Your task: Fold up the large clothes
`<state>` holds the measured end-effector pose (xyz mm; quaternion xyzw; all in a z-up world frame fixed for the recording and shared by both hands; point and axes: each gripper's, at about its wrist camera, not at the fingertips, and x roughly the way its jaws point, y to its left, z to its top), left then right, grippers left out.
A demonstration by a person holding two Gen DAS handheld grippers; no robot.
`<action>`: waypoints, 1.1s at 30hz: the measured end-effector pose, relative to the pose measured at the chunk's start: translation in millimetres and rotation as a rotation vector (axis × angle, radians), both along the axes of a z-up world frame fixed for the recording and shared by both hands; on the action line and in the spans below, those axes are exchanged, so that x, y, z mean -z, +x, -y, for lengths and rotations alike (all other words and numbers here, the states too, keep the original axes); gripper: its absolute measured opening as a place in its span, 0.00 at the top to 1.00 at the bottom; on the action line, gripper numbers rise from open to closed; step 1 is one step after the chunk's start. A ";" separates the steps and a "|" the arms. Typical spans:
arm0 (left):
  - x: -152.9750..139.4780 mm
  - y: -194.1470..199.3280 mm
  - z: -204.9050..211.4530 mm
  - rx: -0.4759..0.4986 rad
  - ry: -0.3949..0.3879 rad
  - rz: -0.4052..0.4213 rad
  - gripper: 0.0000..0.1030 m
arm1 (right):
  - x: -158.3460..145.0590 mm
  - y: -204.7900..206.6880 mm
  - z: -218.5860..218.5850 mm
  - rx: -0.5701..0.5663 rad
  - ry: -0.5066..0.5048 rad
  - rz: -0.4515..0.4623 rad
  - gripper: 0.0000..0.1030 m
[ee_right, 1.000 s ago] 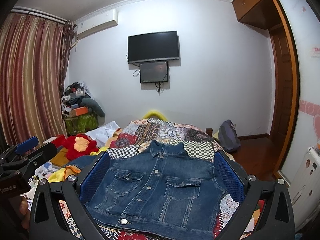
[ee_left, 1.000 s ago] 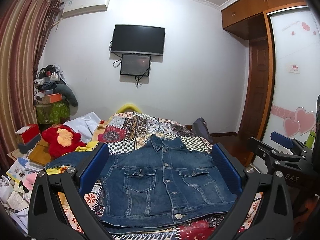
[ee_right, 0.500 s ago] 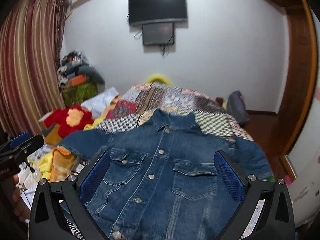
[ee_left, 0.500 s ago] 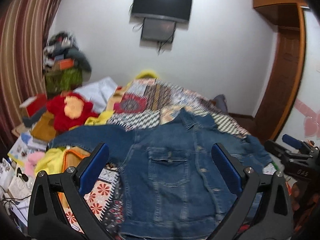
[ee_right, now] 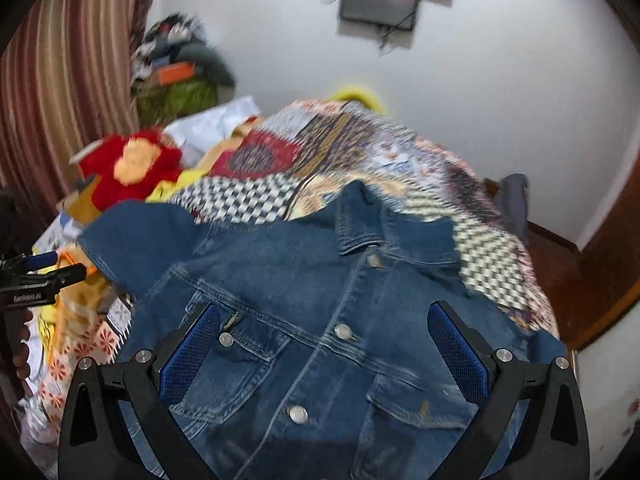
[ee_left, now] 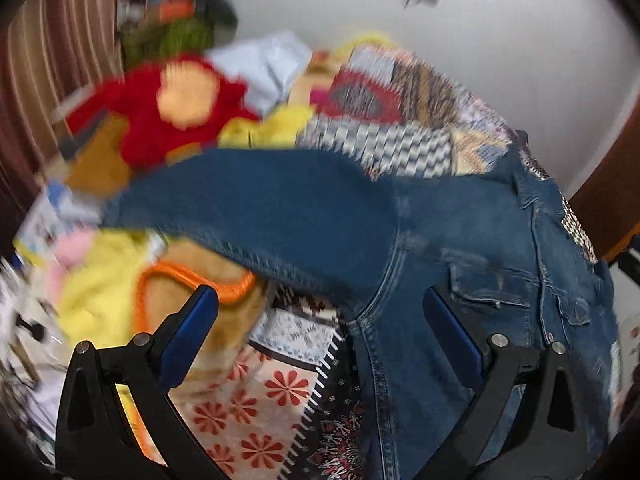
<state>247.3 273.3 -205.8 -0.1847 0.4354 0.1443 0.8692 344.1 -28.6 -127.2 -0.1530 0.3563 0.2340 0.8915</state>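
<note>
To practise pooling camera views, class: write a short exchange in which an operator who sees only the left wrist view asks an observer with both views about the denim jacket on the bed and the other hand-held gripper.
Operator: I see one sleeve and a pocket. Where is the right hand-held gripper?
Observer: The right hand-held gripper hangs open over the jacket's chest, gripping nothing.
Operator: Is there anything beyond the bed's right side?
Observer: A dark bag sits there.
</note>
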 end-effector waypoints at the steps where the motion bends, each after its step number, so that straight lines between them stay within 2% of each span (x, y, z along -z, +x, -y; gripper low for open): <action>1: 10.2 2.6 -4.0 0.000 -0.035 -0.023 0.00 | 7.8 6.3 -7.1 -0.013 -0.014 -0.022 0.00; 5: 37.6 10.6 -11.8 -0.007 -0.112 -0.064 0.00 | 39.1 27.8 -30.6 -0.055 -0.036 -0.111 0.00; 8: 52.1 19.2 -16.5 0.000 -0.164 -0.059 0.01 | 62.0 43.9 -46.0 -0.081 -0.049 -0.187 0.00; 11: 57.7 27.7 -23.9 -0.015 -0.201 -0.053 0.10 | 83.2 55.6 -61.6 -0.106 -0.061 -0.255 0.00; 15: 65.3 40.8 -35.0 -0.025 -0.298 -0.028 0.21 | 105.9 64.1 -77.4 -0.138 -0.073 -0.326 0.00; 17: 67.8 45.5 -38.7 -0.029 -0.337 -0.017 0.28 | 113.6 65.4 -82.9 -0.156 -0.076 -0.348 0.00; 20: 69.9 50.7 -44.2 -0.052 -0.356 -0.003 0.39 | 123.1 64.4 -89.6 -0.172 -0.093 -0.362 0.00; 22: 69.8 52.3 -48.2 -0.088 -0.334 0.006 0.51 | 130.2 63.4 -92.3 -0.182 -0.105 -0.382 0.00; 24: 69.4 54.9 -51.7 -0.120 -0.308 0.002 0.72 | 134.0 62.0 -92.7 -0.185 -0.112 -0.385 0.00; 25: 68.2 54.5 -52.5 -0.126 -0.300 0.007 0.75 | 133.8 61.9 -92.4 -0.188 -0.113 -0.383 0.00; 28: 56.9 55.5 -48.4 -0.126 -0.228 0.017 0.80 | 130.0 62.1 -89.7 -0.193 -0.110 -0.395 0.00; 33: 19.5 61.6 -27.8 -0.096 -0.022 0.043 0.83 | 114.2 62.9 -76.9 -0.177 -0.088 -0.390 0.00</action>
